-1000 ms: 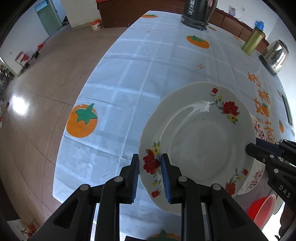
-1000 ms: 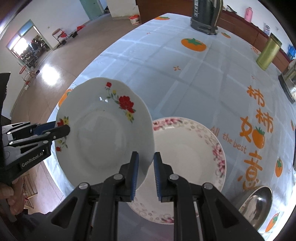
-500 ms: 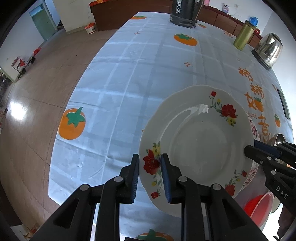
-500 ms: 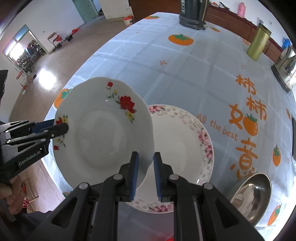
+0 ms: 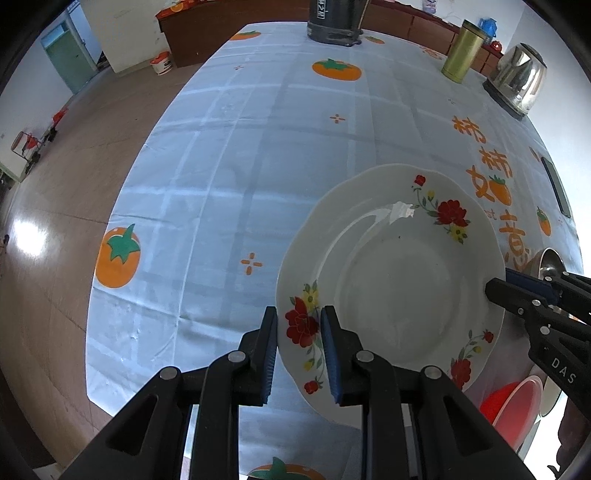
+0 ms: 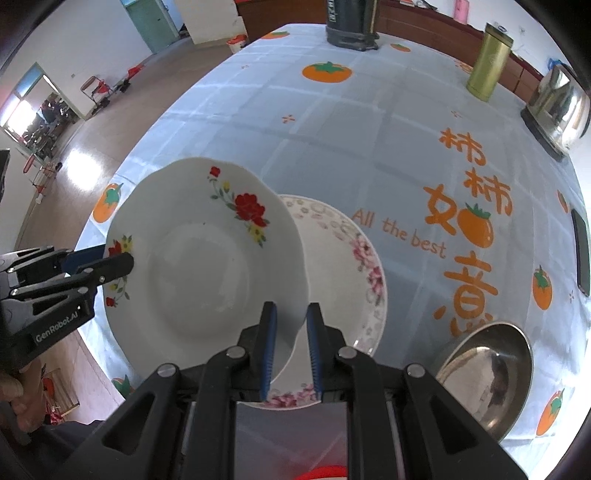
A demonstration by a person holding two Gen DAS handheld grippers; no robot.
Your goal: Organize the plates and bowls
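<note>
A white red-flowered plate [image 5: 391, 280] hangs above the desk [image 5: 229, 155], carried at opposite edges by two pairs of tongs. The left tongs [image 5: 298, 350] are clenched on the near rim beside a printed red bloom, one finger over the face and one under it. The right tongs [image 6: 289, 343] pinch the opposite rim in the same way; in the left wrist view they [image 5: 517, 291] reach in from the right edge.

Directly beneath and partly hidden sits a second, pink-rimmed plate [image 6: 347, 273], flat on the persimmon-print tablecloth. A steel bowl [image 6: 487, 373] rests near it to the right, and a red bowl [image 5: 513, 406] shows at the lower edge of the left view. Farther back stand a gold canister [image 6: 489, 61], a steel kettle [image 6: 557, 107] and a dark appliance [image 6: 351, 26].

The carried plate looks like glazed ceramic: stiff, moderately heavy for its size, slick on its glossy face and liable to chip or crack if knocked against the plate below. Its scalloped rim offers the only real purchase, and the thin edge gives narrow contact, so a grip at two opposing points, as here, seems the safer choice against tilting or slipping. It tilts slightly, the right side lower. Lowering it level and centred over the pink-rimmed plate appears to be the step in hand, with glaze meeting glaze the likeliest point of damage.
</note>
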